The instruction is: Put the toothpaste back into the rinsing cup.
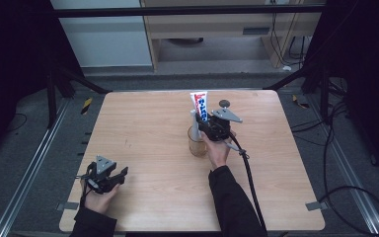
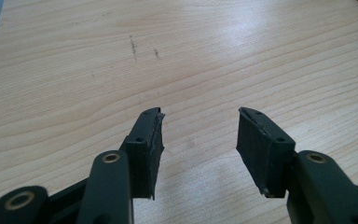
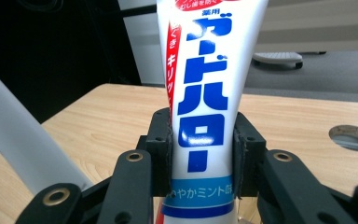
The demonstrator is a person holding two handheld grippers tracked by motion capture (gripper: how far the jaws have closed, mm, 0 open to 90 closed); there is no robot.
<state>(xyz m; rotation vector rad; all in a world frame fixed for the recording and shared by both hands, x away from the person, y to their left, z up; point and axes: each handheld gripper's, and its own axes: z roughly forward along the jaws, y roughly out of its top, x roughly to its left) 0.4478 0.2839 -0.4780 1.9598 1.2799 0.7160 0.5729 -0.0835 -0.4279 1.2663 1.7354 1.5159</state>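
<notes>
White and blue, the toothpaste tube [image 3: 205,93] stands upright between the pads of my right gripper [image 1: 203,123], which clasp it on both flanks near its lower end, so the printed face looks straight back at me. I hold it low, I think, because the crimped top then stays free and the capped end can go down first into the cup [image 1: 196,142], which sits on the table [image 1: 148,148] right under the tube, just ahead of my right hand [image 1: 218,150]. A pale, translucent stick [image 3: 23,140] slants up beside the tube; it seems to lean in the same cup, though I cannot tell what it is. A small round thing [image 1: 224,103] lies near the far edge, clear of the work. My left gripper [image 2: 200,135] rests low over bare wood near the front left corner, jaws spread and holding nothing, parked well apart so it stays out of the way. Lowering the tube calls for keeping it vertical and missing that stick.
</notes>
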